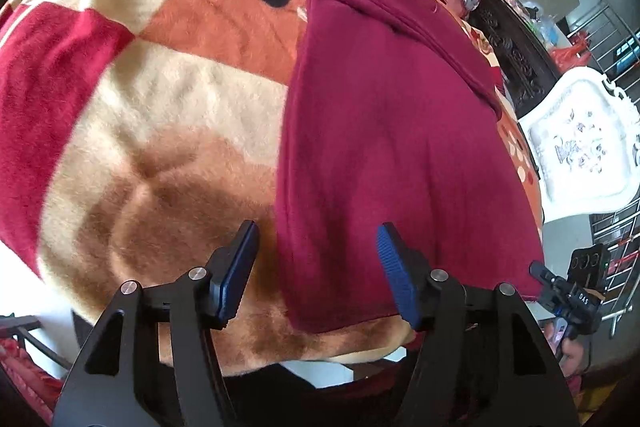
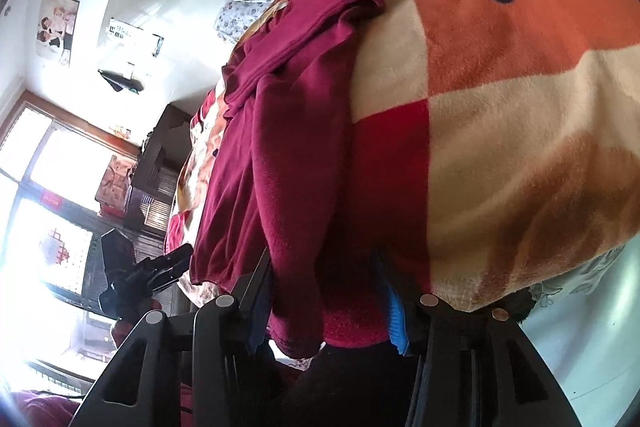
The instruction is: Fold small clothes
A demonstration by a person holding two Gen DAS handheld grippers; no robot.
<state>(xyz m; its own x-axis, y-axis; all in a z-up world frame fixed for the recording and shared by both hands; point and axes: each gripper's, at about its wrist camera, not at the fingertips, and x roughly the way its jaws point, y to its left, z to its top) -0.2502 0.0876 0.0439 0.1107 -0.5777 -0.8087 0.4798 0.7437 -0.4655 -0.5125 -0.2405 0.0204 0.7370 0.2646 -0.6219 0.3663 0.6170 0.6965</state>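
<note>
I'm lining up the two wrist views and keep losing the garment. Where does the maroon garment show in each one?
Left wrist: the maroon garment fills the centre-right, running from the top down to between the left gripper fingers.
Right wrist: the maroon garment runs down the centre-left to the right gripper.
Shared landmark: the checked blanket under it.

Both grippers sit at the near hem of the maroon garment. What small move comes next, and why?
Probably close the left gripper on the maroon garment's near left corner. Its jaws stand open astride that edge, nothing pinched. The right gripper also looks open at the hem, so neither can yet lift it off the blanket.
</note>
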